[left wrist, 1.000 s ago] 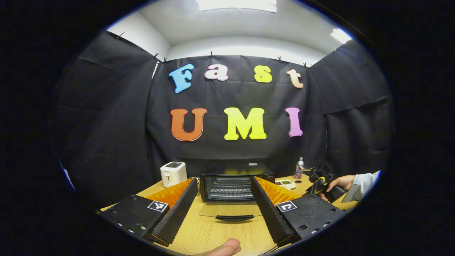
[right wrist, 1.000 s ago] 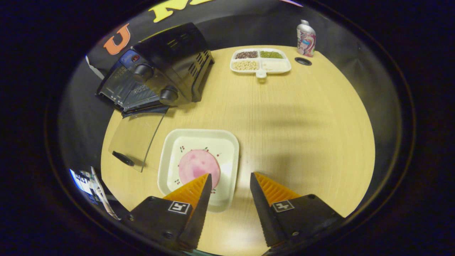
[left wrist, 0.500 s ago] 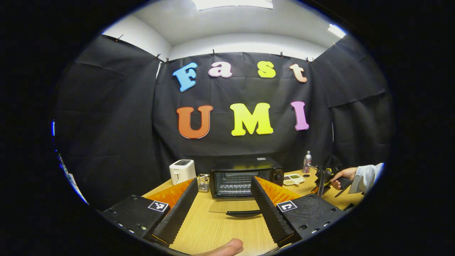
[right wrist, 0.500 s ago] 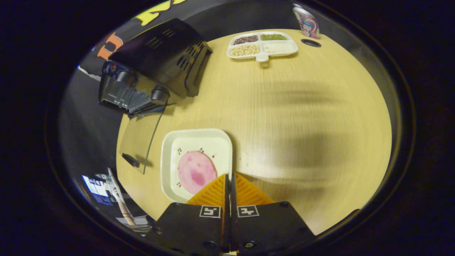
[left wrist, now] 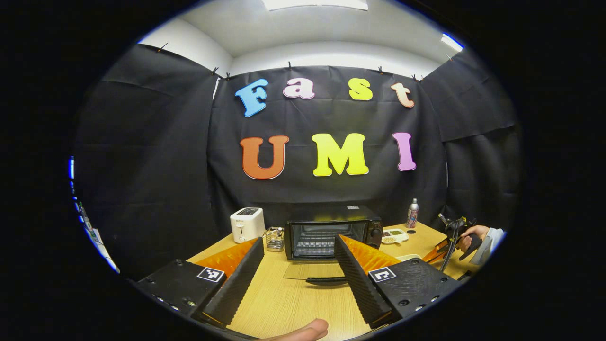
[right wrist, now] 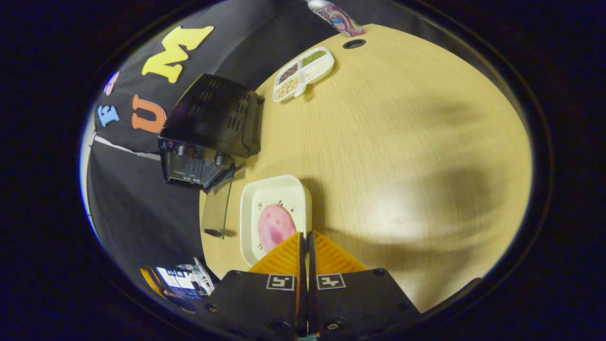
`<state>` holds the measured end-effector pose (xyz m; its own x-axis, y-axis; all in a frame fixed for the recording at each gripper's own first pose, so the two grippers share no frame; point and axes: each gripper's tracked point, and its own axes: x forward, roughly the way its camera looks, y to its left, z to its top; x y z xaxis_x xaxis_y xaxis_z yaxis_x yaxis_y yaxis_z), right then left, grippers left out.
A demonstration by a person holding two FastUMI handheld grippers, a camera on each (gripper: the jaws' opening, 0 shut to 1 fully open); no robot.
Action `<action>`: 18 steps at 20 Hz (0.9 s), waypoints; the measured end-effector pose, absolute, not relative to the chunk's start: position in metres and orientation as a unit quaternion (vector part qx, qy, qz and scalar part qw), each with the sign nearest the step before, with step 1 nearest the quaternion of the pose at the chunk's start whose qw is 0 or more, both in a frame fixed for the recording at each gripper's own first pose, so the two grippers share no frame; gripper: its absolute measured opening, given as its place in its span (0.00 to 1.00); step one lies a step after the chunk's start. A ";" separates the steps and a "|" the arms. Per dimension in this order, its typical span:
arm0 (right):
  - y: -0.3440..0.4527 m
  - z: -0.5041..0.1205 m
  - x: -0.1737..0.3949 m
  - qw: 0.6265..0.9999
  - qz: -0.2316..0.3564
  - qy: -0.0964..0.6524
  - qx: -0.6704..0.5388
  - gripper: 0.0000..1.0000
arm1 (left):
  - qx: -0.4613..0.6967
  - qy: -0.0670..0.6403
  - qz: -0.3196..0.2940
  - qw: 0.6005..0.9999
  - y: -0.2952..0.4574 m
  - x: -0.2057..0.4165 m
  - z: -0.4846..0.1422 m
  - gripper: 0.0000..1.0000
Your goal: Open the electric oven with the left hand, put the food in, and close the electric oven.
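The black electric oven stands at the back of the table with its glass door folded down flat and the rack inside showing. My left gripper hangs open in front of it, well back from the door handle, holding nothing. In the right gripper view, the right gripper is shut on the near rim of a white square plate that carries a pink slice of meat. The plate hangs above the table, right of the oven and its door. In the left gripper view, the right gripper and a hand are at far right.
A white toaster and a wire basket stand left of the oven. A divided snack tray, a bottle and a cable hole lie at the table's far side. The wooden tabletop spreads to the right.
The right gripper shut on the plate's rim and raised the plate off the table. The left gripper drew back from the open oven, staying open.
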<state>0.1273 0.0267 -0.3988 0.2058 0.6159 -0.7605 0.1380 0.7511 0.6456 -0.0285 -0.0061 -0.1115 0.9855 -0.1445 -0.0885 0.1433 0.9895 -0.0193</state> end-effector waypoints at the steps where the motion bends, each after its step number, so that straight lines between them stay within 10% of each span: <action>1: 0.025 -0.389 0.125 0.718 0.167 0.602 0.307 0.04 | -0.010 0.046 -0.073 0.996 -0.005 -0.029 -0.112 0.95; 18: 0.256 -0.323 0.145 0.745 0.163 0.568 0.310 0.01 | -0.030 0.066 -0.034 0.997 0.080 -0.028 -0.151 0.95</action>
